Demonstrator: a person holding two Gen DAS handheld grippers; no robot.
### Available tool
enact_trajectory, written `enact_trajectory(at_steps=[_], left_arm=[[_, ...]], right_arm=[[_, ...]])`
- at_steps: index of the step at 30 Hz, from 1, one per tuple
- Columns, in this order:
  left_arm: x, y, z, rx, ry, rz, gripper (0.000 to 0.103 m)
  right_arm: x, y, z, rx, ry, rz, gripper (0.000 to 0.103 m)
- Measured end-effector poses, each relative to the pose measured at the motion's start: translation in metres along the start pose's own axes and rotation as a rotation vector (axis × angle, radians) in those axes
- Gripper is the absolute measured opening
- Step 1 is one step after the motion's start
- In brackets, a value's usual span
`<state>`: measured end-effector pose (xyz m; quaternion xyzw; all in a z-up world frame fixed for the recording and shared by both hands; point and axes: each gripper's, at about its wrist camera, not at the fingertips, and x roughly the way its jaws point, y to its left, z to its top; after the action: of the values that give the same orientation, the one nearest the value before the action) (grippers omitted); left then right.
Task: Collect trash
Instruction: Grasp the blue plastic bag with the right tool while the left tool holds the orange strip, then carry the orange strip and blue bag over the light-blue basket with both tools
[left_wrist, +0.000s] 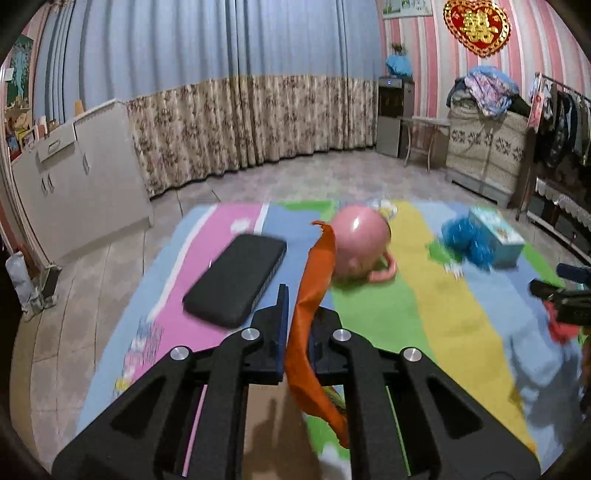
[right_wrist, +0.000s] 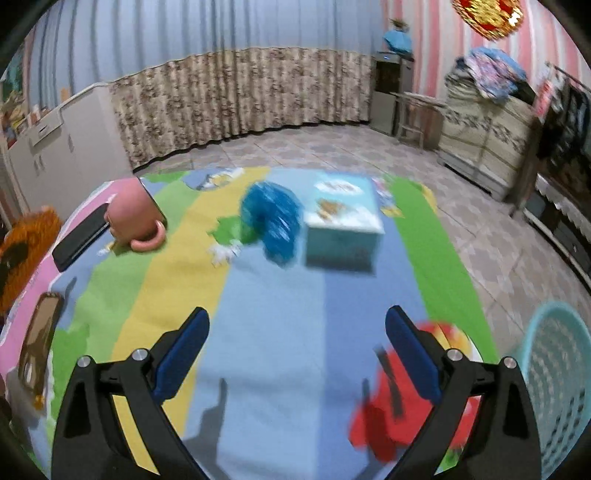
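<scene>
The left gripper (left_wrist: 295, 314) was clamped on an orange wrapper (left_wrist: 314, 295); the right gripper (right_wrist: 295, 354) stood wide apart over the striped mat (right_wrist: 273, 332), empty. A red wrapper (right_wrist: 391, 406) lay near right, a blue wrapper (right_wrist: 273, 221) farther off beside a box (right_wrist: 343, 225) (print too blurred to read). A pink mug (left_wrist: 360, 243) and black case (left_wrist: 236, 280) lay beyond; a basket (right_wrist: 554, 369) stood right.

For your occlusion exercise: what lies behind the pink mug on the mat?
Behind the pink mug, a crumpled pale wrapper peeks out; the mug covers the rest.
</scene>
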<state>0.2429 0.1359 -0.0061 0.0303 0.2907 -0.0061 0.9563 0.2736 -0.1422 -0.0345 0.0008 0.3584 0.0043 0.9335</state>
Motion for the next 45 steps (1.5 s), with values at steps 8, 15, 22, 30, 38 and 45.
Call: enact_trajectory(at_steps=[8,15,22,30,38,45], left_arm=[[0.038,0.012,0.022,-0.004,-0.012,0.041,0.007],[0.062,0.034,0.031,-0.068,0.016,0.059,0.007],[0.061,0.038,0.028,-0.081,0.026,0.083,0.007],[0.017,0.016,0.04,-0.054,-0.05,0.064,0.007],[-0.034,-0.06,0.041,0.019,-0.097,-0.057,0.007],[-0.059,-0.153,0.021,0.095,-0.089,-0.192,0.007]], right_arm=[[0.062,0.033,0.046,-0.01,0.018,0.02,0.087],[0.109,0.04,0.064,0.025,0.071,-0.004,0.079],[0.112,0.043,0.062,-0.049,0.092,-0.061,0.026],[-0.004,0.027,0.048,-0.09,-0.074,-0.007,0.019],[-0.116,-0.051,0.009,-0.046,-0.152,-0.086,0.019],[-0.155,-0.16,-0.048,0.145,-0.133,-0.204,0.019]])
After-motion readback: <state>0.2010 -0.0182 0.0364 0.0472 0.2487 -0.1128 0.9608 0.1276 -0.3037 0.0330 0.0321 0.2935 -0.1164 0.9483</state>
